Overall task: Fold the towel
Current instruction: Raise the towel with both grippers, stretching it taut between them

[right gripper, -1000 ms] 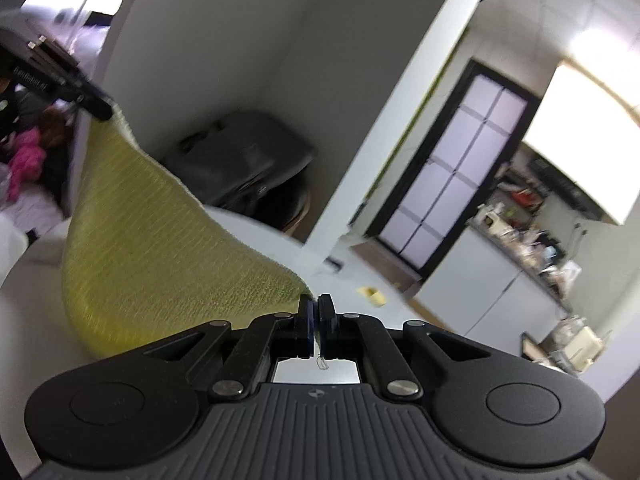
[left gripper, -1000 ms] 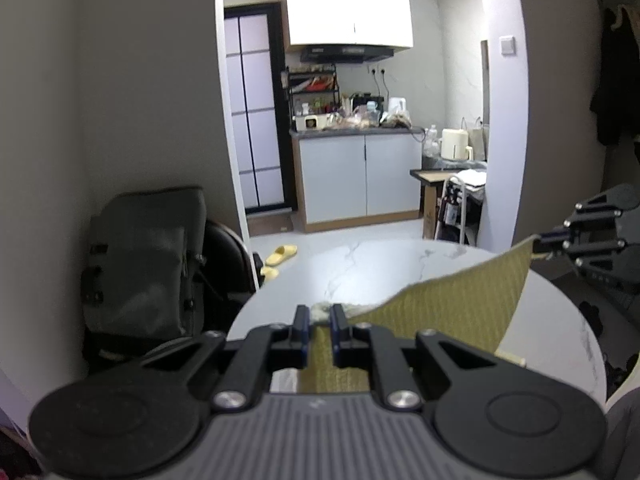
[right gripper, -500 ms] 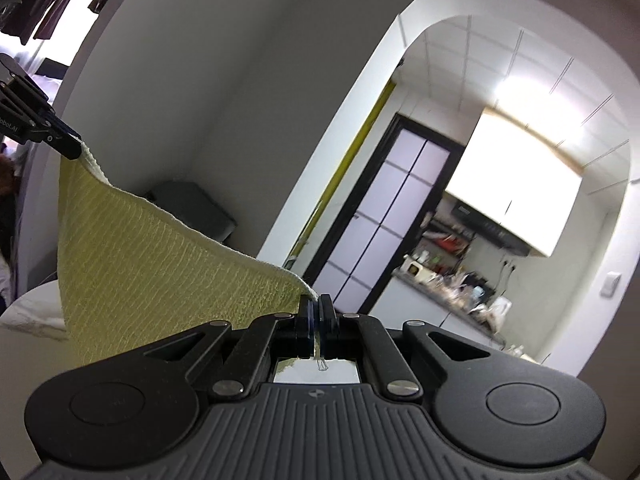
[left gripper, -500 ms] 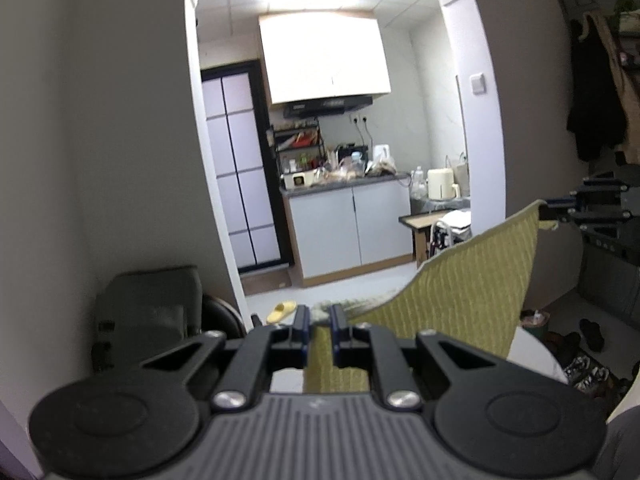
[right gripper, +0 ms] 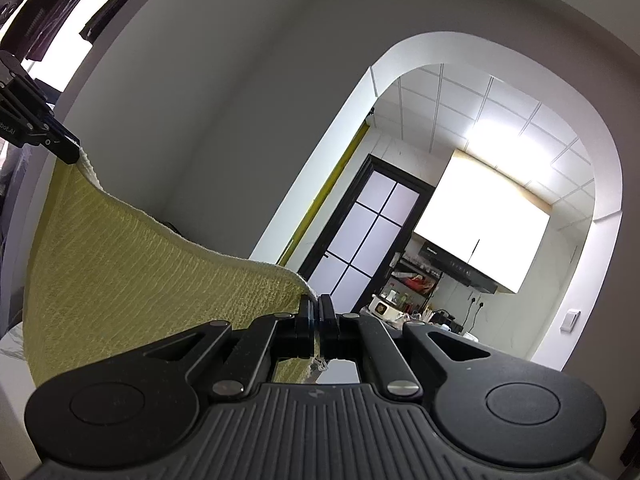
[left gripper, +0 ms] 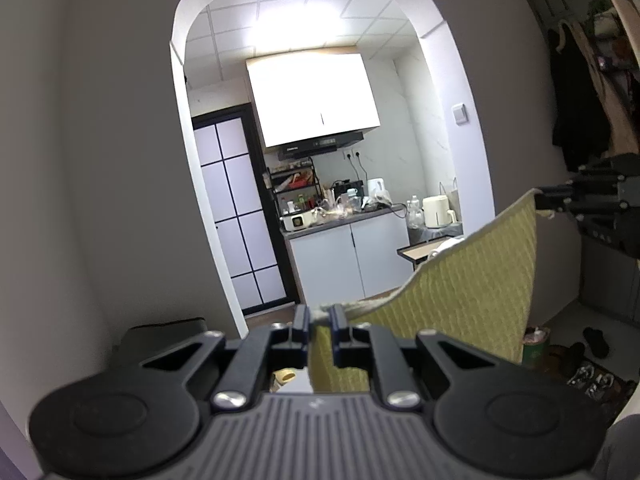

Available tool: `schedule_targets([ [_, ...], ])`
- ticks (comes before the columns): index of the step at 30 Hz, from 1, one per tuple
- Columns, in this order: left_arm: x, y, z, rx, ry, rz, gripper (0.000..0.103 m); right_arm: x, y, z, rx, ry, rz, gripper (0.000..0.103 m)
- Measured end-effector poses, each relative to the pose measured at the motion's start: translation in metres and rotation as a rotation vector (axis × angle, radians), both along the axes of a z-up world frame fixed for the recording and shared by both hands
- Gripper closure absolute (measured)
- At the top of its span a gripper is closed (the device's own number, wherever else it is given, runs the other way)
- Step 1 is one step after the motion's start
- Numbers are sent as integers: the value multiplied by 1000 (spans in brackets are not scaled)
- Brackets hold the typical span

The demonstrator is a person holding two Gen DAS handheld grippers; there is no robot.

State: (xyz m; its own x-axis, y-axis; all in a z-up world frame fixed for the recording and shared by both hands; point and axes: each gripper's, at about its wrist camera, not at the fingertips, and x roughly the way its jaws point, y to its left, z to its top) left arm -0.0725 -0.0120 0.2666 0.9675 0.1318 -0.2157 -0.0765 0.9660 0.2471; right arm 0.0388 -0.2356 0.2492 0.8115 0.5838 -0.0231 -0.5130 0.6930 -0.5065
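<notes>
Yellow-green towel (left gripper: 460,300) hangs slack in the air between the left gripper (left gripper: 320,322) and right gripper (right gripper: 316,312), both jaws clamped on corners; thin pinches could slip when pulled taut.

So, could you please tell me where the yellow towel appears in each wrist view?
Left wrist view: the towel fills the lower right, stretching from the left gripper to the right gripper.
Right wrist view: it fills the lower left.
Shared landmark: the white kitchen cabinet, beyond the arch.
</notes>
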Motion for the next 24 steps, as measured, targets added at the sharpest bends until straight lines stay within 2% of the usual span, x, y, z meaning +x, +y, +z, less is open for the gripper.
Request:
schedule_targets([
  [17,-24,-5,-1,4,6,-7,92,-34,-10,8,-11,6,14,100],
  [24,-20,3,-2,-7,-5,-26,92,-33,-5,5,-22,12,8,100],
])
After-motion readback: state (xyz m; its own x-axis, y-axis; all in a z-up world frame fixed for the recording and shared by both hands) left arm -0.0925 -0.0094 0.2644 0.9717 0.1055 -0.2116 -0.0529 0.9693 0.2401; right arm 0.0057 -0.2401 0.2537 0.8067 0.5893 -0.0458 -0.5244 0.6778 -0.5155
